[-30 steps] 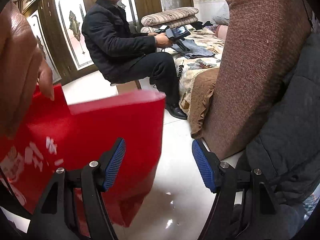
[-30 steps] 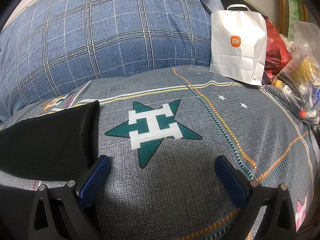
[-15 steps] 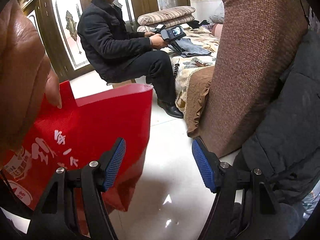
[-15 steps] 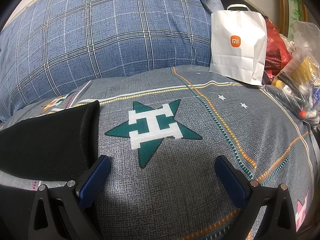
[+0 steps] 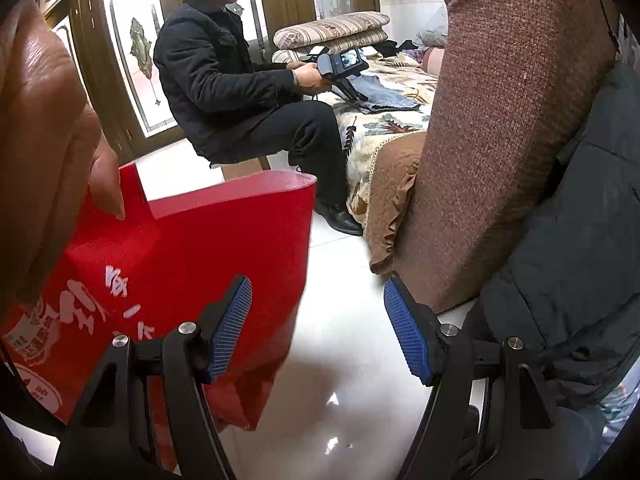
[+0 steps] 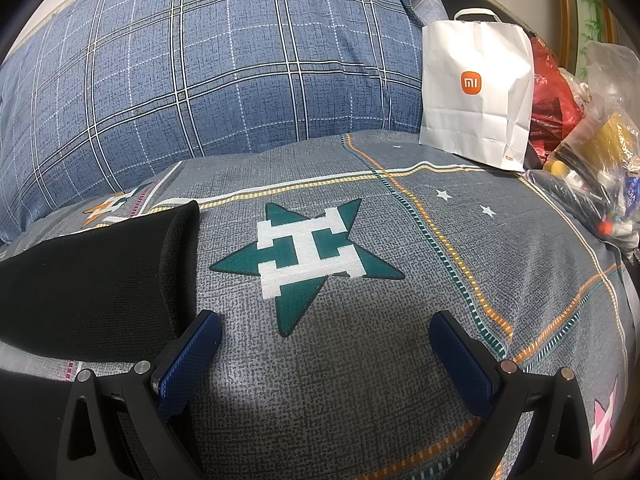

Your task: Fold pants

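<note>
Left wrist view shows your left gripper (image 5: pixel 318 322) with its blue pads spread apart and nothing between them, hanging over a glossy white floor (image 5: pixel 340 344). A red bag (image 5: pixel 192 256) with white lettering fills the lower left of the frame, partly behind the left pad, and a hand (image 5: pixel 44 140) at the far left edge pinches its upper rim. On the right side a brown textured cushion (image 5: pixel 508 120) rises tall, with a dark quilted jacket (image 5: pixel 580 260) beside it at the right edge. In the upper middle a person in a dark jacket (image 5: pixel 216 80) sits holding another handheld gripper device (image 5: pixel 340 64) over a bed with a leaf-print cover (image 5: pixel 384 128), where a grey-blue garment (image 5: pixel 380 96) lies.

Your right gripper (image 6: pixel 324 354) is likewise open and empty, its pads poised above a grey bedsheet (image 6: pixel 360 380) printed with a green star (image 6: pixel 308 256). The black pants (image 6: pixel 92 288) lie on the sheet at the left of the frame, their near edge just beside the left pad; whether they touch, you cannot tell. A blue plaid pillow (image 6: pixel 208 64) spans the top. A white paper bag (image 6: pixel 478 92) stands at the upper right, with clear plastic bags of small items (image 6: pixel 592 168) at the right edge.
</note>
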### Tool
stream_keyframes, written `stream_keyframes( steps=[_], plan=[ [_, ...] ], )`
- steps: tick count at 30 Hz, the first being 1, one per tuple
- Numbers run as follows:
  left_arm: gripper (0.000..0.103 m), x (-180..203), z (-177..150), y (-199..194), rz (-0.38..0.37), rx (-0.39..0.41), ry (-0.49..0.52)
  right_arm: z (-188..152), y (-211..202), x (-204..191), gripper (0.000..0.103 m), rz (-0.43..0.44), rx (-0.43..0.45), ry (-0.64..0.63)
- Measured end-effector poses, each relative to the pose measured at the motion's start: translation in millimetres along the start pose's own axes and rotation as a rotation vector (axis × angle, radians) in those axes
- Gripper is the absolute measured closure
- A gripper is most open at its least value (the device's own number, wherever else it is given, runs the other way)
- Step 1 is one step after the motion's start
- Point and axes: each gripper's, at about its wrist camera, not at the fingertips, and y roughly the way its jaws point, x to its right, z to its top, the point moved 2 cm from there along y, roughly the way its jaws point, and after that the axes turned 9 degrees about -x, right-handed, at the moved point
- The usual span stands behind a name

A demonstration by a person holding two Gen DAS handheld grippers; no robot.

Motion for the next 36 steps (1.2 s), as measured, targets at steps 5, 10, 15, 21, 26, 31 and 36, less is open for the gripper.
stream_keyframes(
  steps=[5, 10, 15, 21, 26, 31, 36],
  plan=[
    [0.034, 3.8, -1.0, -1.0, 0.01, 0.015, 0.008, 0.1, 0.0, 0.3, 0.0, 0.001, 0.0, 0.0],
    [0.034, 3.3, -0.7, -2.5, 0.003, 0.021, 0.004, 0.2, 0.1, -0.1, 0.0, 0.0, 0.0, 0.0],
    [0.034, -0.3, -0.3, -1.8, 0.001, 0.017, -0.008, 0.1, 0.0, -0.1, 0.0, 0.001, 0.0, 0.0],
    [0.034, 0.0, -1.5, -2.7, -0.004, 0.018, -0.009, 0.2, 0.0, -0.3, 0.0, 0.001, 0.0, 0.0],
    [0.034, -2.5, -3.4, -5.1, -0.003, 0.021, -0.016, 0.1, 0.0, -0.4, 0.0, 0.002, 0.0, 0.0],
    [0.034, -3.1, -3.7, -5.8, -0.004, 0.025, -0.018, 0.1, -0.1, -0.4, 0.0, 0.002, 0.0, 0.001],
    [0.034, -3.1, -2.5, -4.8, -0.007, 0.025, -0.021, 0.1, -0.1, -0.4, 0.0, 0.002, 0.0, 0.001]
  ],
)
